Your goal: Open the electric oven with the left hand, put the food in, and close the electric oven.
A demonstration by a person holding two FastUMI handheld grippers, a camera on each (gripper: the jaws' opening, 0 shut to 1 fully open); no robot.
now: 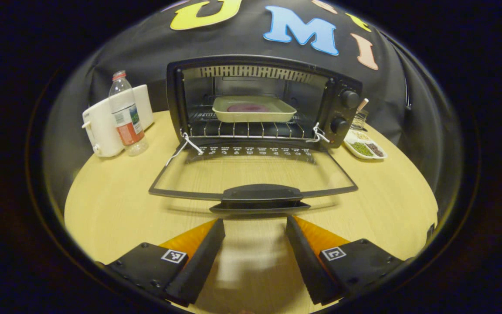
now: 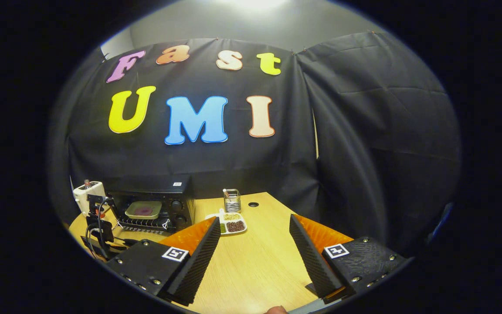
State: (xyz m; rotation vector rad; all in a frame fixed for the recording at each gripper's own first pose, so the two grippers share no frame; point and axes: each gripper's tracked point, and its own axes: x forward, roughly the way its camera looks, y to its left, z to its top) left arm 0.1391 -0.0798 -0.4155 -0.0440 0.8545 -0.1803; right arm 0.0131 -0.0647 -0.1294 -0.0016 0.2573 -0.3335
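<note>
the black metal electric oven (image 1: 259, 100) is a boxy countertop unit standing at 12 o'clock on the round pale wood-grain table (image 1: 103, 209) in the left gripper view. its clear glass door (image 1: 251, 174), framed in dark metal, lies folded down flat toward the camera, with a moulded black plastic handle (image 1: 259, 194) on its front edge. a chromed wire rack (image 1: 246, 128) spans the cavity. two round black knobs (image 1: 349, 99) sit one above the other on the right-hand panel.

the food, a shallow cream rectangular tray with a purple round patch in its middle (image 1: 253, 109), rests on the rack inside the oven.

at 10 o'clock of the oven stands a clear plastic bottle with a red cap and red label (image 1: 125, 115), in front of a white plastic appliance (image 1: 100, 126). at 3 o'clock lies a white divided dish of green and dark beans (image 1: 364, 148), with a wire holder (image 1: 360, 117) behind it.

the left claw (image 1: 255, 250) hovers just in front of the door handle, its ribbed black fingers with orange backs spread apart, nothing between them.

in the right gripper view the right claw (image 2: 255, 255) is likewise spread apart and empty, above bare table well to the right of the oven (image 2: 155, 205). the left claw's body (image 2: 98, 226), black with cables, shows at 9 o'clock before the oven.
</note>
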